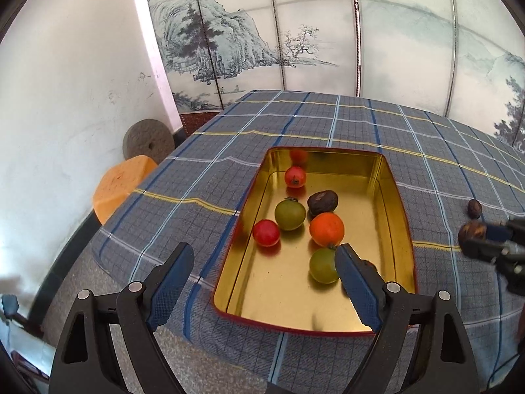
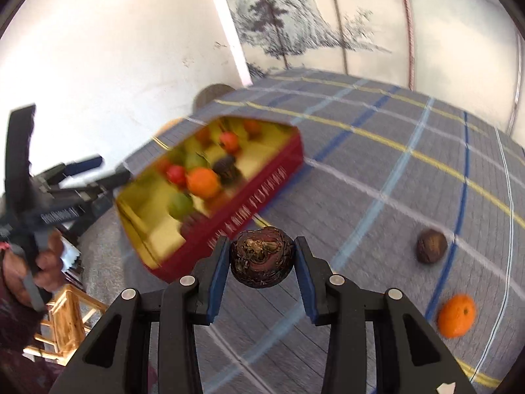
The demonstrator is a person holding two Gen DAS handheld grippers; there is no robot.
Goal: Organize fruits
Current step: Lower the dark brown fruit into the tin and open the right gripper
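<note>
The right gripper (image 2: 262, 259) is clamped on a dark, wrinkled brown fruit (image 2: 262, 256), its blue pads pressing the fruit from both sides. In the left wrist view this gripper shows at 3 o'clock, at the frame's edge, with the fruit at its tip above the plaid tablecloth (image 1: 328, 121).

The left gripper (image 1: 262, 262) stands wide, with nothing between its fingers. It hovers over the near end of the gold-lined tin (image 1: 398, 197), whose outer wall is dark red. One blue finger overlaps a green fruit (image 1: 321, 266) in the picture; whether they touch cannot be told.

Inside the tin lie six more pieces:
- an orange fruit (image 1: 327, 229) near the centre,
- a second green fruit (image 1: 289, 214) at 10 o'clock of it,
- a red fruit (image 1: 266, 233) at 9 o'clock of the orange one, by the tin's left wall,
- a dark wrinkled fruit (image 1: 322, 202) just beyond the orange one,
- a small red fruit (image 1: 295, 176) toward the far end,
- a dark one largely hidden behind the left gripper's right finger.

On the table outside the tin, the right wrist view shows another dark wrinkled fruit (image 2: 431, 246) at 3 o'clock and a loose orange (image 2: 456, 316) at 4 o'clock. A person's hand (image 2: 49, 262) holds the left gripper's handle at 9 o'clock in that view.
</note>
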